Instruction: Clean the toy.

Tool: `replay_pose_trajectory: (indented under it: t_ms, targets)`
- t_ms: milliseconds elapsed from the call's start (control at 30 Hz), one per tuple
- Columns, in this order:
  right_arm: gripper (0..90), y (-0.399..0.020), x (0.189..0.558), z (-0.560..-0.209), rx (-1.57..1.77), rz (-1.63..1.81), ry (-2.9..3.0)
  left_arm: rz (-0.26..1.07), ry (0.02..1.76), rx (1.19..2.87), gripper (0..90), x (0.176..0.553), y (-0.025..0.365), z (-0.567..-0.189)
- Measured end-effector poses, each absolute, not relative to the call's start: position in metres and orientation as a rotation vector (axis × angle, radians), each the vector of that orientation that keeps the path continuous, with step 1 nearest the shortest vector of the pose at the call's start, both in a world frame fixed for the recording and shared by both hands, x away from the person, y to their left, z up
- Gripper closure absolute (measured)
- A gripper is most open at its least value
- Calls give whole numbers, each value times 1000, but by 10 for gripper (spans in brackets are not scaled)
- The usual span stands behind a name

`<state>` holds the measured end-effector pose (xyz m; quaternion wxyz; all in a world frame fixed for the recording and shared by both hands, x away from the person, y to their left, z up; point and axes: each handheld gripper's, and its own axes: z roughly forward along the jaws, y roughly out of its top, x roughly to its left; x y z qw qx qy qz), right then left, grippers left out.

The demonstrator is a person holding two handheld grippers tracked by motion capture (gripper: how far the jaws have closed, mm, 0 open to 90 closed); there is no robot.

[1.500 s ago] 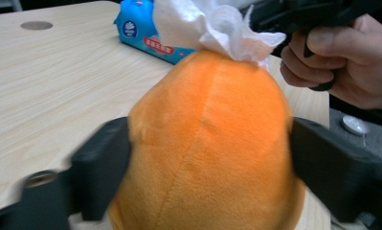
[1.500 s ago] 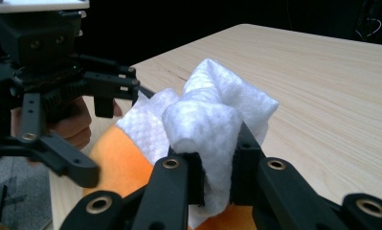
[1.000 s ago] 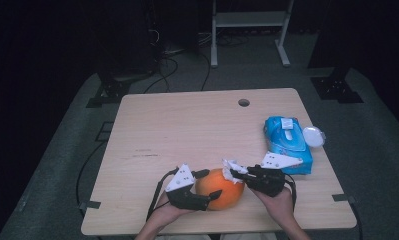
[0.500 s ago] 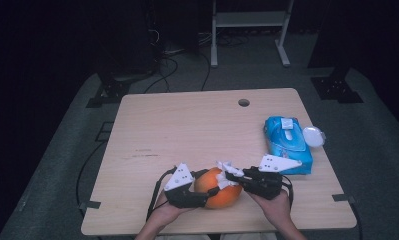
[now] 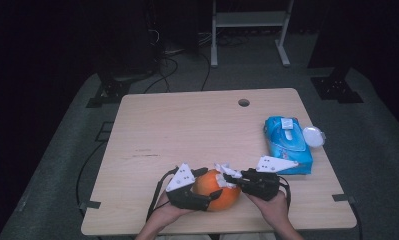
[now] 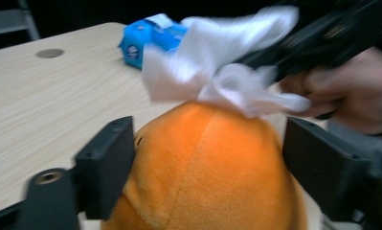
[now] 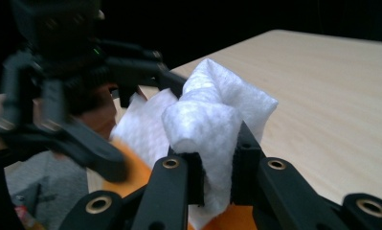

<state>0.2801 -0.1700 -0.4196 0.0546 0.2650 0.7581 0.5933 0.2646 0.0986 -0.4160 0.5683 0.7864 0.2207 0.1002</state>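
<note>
between the jaws of my left gripper (image 5: 207, 192) sits the orange plush ball (image 5: 218, 190), clamped on both sides near the front edge of the surface (image 5: 187, 130). my right gripper (image 5: 232, 179) is clenched on a crumpled white wipe (image 7: 212, 120) and presses it against the top of the ball, just beside the left gripper. beyond the right gripper, a little to its right, the blue wipes pack (image 5: 287, 144) lies on the surface with a small white lid (image 5: 313, 136) touching its far side.
</note>
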Motion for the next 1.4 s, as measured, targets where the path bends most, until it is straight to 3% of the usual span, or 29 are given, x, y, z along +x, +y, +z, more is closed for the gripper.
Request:
replay_pose_trajectory:
  t_ms: [167, 300, 367, 433, 533, 700, 733, 833, 933, 1100, 1267, 1333, 1400]
  targets:
    - [788, -181, 287, -423, 858, 1764, 2269, 216, 548, 1869, 117, 269, 103, -422]
    - [788, -181, 283, -417, 864, 1781, 2250, 291, 549, 1866, 304, 265, 96, -424]
    - [788, -179, 279, -411, 826, 1833, 2237, 316, 565, 1861, 338, 264, 93, -422]
    - [788, -175, 275, -406, 772, 1827, 2245, 296, 536, 1867, 326, 262, 91, -420]
    - [788, -175, 277, -411, 778, 1804, 2260, 208, 502, 1856, 233, 265, 96, -421]
    - [787, -185, 286, -417, 845, 1781, 2230, 238, 540, 1900, 133, 271, 94, -432]
    - [787, -185, 285, -416, 848, 1785, 2230, 219, 548, 1897, 150, 271, 93, -436]
    - [787, -180, 278, -409, 805, 1806, 2227, 260, 514, 1895, 310, 267, 92, -432]
    - [787, -178, 273, -402, 755, 1856, 2211, 246, 497, 1886, 363, 265, 96, -423]
    - [786, -184, 282, -416, 825, 1830, 2237, 235, 496, 1865, 353, 265, 101, -419]
    - [785, -179, 281, -413, 818, 1819, 2244, 252, 531, 1876, 152, 268, 95, -427]
    - [785, -176, 277, -411, 791, 1822, 2246, 256, 544, 1871, 161, 268, 92, -432]
    - [785, -173, 274, -409, 760, 1835, 2243, 288, 556, 1862, 241, 265, 88, -433]
